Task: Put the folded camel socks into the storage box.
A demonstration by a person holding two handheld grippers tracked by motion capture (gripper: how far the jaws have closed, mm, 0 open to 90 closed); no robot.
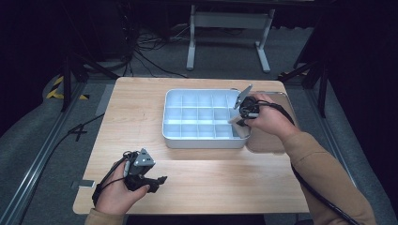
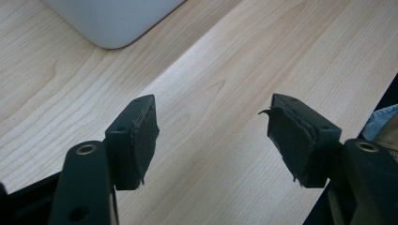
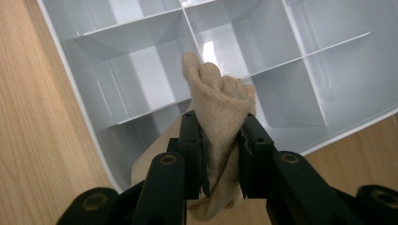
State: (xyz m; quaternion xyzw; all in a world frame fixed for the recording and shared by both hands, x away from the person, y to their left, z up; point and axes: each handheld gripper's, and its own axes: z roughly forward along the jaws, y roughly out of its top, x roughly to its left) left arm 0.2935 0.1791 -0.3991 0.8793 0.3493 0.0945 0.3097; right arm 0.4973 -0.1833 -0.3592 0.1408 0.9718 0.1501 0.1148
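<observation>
A white divided tray [image 1: 174, 96] sits on the wooden table [image 1: 141, 112], right of centre. My right gripper [image 1: 238, 121] hangs over the tray's right end, shut on a beige toe sock [image 3: 219, 101] that sticks up between the jaws above the tray's compartments [image 3: 141, 79]; a bit of the sock [image 1: 234, 120] shows beside the hand. My left gripper [image 1: 158, 182] rests low near the table's front left, open with nothing between its pads [image 2: 141, 140], only bare wood [image 2: 211, 122] there. A corner of the tray [image 2: 112, 23] lies ahead of it.
A clear flat lid [image 1: 267, 140] lies on the table under the right hand, right of the tray. The compartments in view are empty. Beyond the table stand a white table frame [image 1: 225, 28], cables and dark stands on the floor.
</observation>
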